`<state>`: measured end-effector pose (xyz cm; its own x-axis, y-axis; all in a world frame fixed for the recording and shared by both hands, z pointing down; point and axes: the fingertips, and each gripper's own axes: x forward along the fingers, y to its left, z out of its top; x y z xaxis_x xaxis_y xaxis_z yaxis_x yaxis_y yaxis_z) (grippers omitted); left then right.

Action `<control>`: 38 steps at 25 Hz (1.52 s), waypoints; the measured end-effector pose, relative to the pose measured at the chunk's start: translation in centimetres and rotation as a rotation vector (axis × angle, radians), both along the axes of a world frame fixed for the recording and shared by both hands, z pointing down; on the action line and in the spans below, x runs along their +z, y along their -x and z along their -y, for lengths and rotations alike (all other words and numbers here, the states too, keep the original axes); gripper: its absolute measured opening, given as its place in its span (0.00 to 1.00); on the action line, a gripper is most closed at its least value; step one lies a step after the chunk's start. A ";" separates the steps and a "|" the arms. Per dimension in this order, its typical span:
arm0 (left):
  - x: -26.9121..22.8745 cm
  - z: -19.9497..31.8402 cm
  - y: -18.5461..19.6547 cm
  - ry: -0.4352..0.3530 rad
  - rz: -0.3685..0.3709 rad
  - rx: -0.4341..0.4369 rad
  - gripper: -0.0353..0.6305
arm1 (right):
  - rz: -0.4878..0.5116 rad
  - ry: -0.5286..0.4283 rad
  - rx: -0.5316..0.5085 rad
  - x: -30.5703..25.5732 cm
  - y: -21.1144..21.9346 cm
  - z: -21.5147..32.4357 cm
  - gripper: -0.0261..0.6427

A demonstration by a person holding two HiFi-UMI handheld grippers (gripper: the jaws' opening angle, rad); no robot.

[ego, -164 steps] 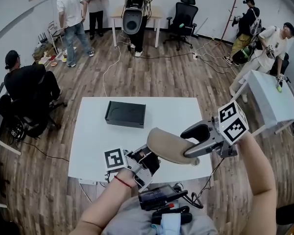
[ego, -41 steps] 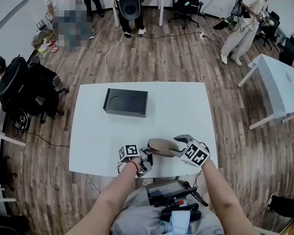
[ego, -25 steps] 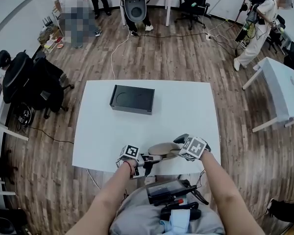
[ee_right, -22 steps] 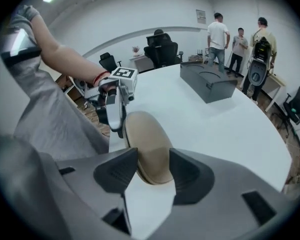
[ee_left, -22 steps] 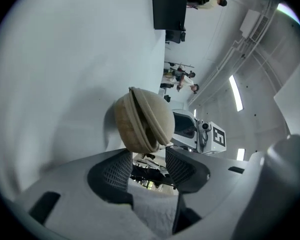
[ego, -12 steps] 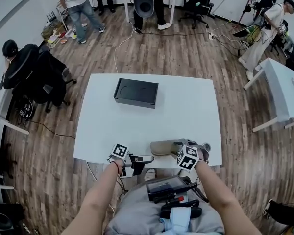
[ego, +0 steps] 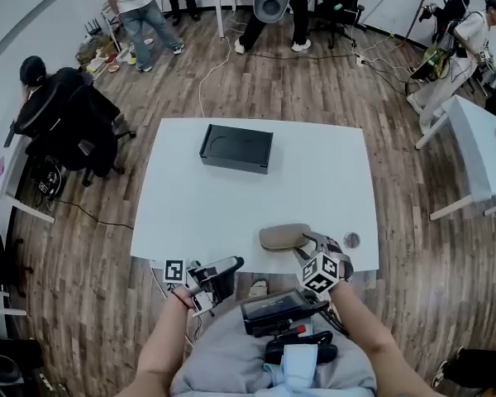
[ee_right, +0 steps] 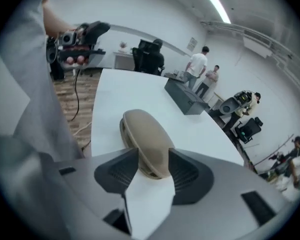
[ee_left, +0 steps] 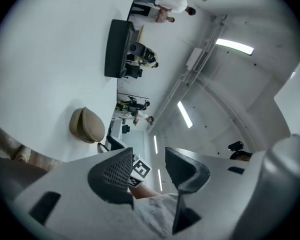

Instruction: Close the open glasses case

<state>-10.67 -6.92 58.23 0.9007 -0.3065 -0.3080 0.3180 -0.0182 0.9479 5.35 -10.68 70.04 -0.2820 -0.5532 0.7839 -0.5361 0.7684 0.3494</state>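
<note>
The tan glasses case (ego: 283,236) lies with its lid down on the white table (ego: 231,205), near the front edge. My right gripper (ego: 312,244) reaches over it from the right, and in the right gripper view both pads press on the near end of the case (ee_right: 142,134). My left gripper (ego: 229,265) hangs off the table's front edge, apart from the case. Its jaws have just been opening and stand open in the left gripper view (ee_left: 147,158) with nothing between them. The case (ee_left: 87,125) shows there at a distance.
A black box (ego: 236,148) sits at the table's far side. A small round grey thing (ego: 352,240) lies right of the case. A dark device (ego: 277,308) rests on the person's lap. People, office chairs and another white table (ego: 479,151) stand around.
The left gripper has let go of the case's left end, drawn back off the table edge and risen. The right gripper has stayed at the case, which rests on the table.
</note>
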 end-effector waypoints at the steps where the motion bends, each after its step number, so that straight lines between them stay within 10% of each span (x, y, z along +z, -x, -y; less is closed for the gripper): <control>1: -0.7 0.0 0.1 -0.024 -0.019 -0.019 0.34 | 0.058 0.001 0.038 -1.0 -0.3 -0.1 0.33; 7: -5.0 0.7 0.3 -0.254 -0.047 -0.069 0.34 | 0.564 0.041 0.254 -8.8 -1.4 -2.1 0.33; 13: -7.5 1.0 -0.9 -0.568 0.108 -0.106 0.34 | 1.068 0.033 0.272 -16.6 -1.1 -5.1 0.33; 20: -7.5 -1.6 -3.1 -0.900 0.245 -0.019 0.32 | 1.136 0.099 0.073 -16.9 1.4 -9.8 0.33; 27: -5.0 -2.6 -4.8 -0.966 0.346 0.062 0.08 | 1.176 0.135 0.028 -16.3 2.7 -10.3 0.33; 38: -3.1 -2.9 -6.8 -1.017 0.421 0.168 0.08 | 1.160 0.120 0.040 -15.4 2.3 -9.1 0.19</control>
<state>-3.82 -4.00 55.17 0.9987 0.0511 -0.0067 0.0464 -0.8348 0.5486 3.02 -1.55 54.61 -0.8480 -0.5174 0.1148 -0.5103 0.7388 -0.4401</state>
